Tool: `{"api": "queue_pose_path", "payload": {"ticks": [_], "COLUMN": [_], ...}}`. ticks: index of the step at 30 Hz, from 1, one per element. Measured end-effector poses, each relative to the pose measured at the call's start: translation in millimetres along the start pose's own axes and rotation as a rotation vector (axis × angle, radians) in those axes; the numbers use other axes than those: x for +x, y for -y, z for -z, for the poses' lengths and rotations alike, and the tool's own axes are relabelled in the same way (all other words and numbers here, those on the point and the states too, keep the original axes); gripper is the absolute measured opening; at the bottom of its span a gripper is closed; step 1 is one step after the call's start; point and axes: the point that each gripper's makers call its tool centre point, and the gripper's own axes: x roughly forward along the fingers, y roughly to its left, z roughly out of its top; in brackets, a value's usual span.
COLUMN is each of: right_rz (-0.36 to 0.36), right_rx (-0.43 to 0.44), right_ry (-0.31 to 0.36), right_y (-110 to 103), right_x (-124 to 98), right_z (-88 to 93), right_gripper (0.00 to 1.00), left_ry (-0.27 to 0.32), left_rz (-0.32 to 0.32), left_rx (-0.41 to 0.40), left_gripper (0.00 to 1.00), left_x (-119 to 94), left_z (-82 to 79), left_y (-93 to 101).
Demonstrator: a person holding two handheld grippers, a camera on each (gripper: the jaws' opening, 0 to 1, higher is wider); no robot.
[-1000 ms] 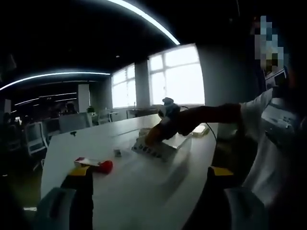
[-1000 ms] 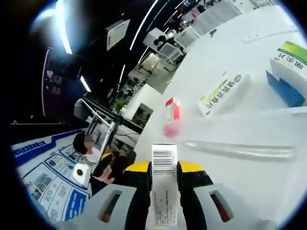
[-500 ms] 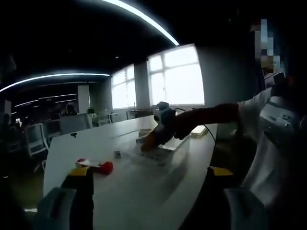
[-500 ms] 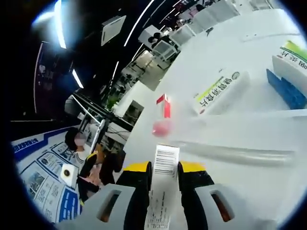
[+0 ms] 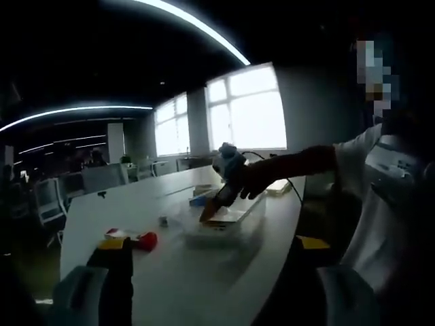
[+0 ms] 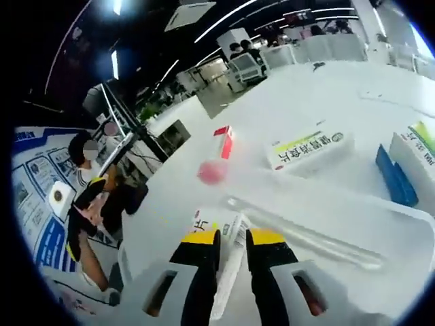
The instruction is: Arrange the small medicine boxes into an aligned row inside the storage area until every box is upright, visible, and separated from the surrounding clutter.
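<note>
While the right tool [image 6: 231, 248] grips a medicine box [image 6: 228, 261] over the clear tray [image 6: 408, 231], the left tool [image 5: 204, 272] gapes – red-capped item [image 5: 139, 238] ahead

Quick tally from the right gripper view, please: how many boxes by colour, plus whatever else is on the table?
White-and-green boxes: 2, one flat on the table, one at the right edge
Blue box: 1
Red-and-white box: 1
White barcoded box in the right gripper: 1
Clear bin: 1
Pink ball: 1
Total: 7
</note>
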Motion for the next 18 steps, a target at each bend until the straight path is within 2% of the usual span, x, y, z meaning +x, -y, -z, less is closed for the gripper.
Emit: {"api": "queue_pose_path", "payload": {"ticks": [4, 6, 9, 14, 18], "right_rz": [-0.011, -0.042, -0.066, -0.083, -0.108], "right_rx": [-0.091, -0.142, -0.173, -0.127, -0.095], "right_ry": [-0.008, -0.051, -0.125, -0.174, -0.258], "right_y": [-3, -8, -12, -13, -18], "right_x": [-15, -23, -35, -41, -39], "right_z": [-4.2, 0.9, 15.2, 30.1, 47.9], "right_gripper": [0.18, 0.21, 0.21, 0.2, 0.19], "left_ry": [-0.006, -0.005, -0.006, -0.01, -0.008], "left_rz": [-0.006, -0.007, -0.007, -0.005, -0.006], "left_rx": [0.006, 0.007, 0.008, 0.007, 0.008], "left_gripper": [0.98, 0.98, 0.98, 0.98, 0.98], "left_x": [-1, -1, -1, -1, -1], "left_z": [0.4, 0.0, 0.2, 2.8, 2.8], "left_y": [-0.5, -0.8, -1.2, -1.3, -1.1]}}
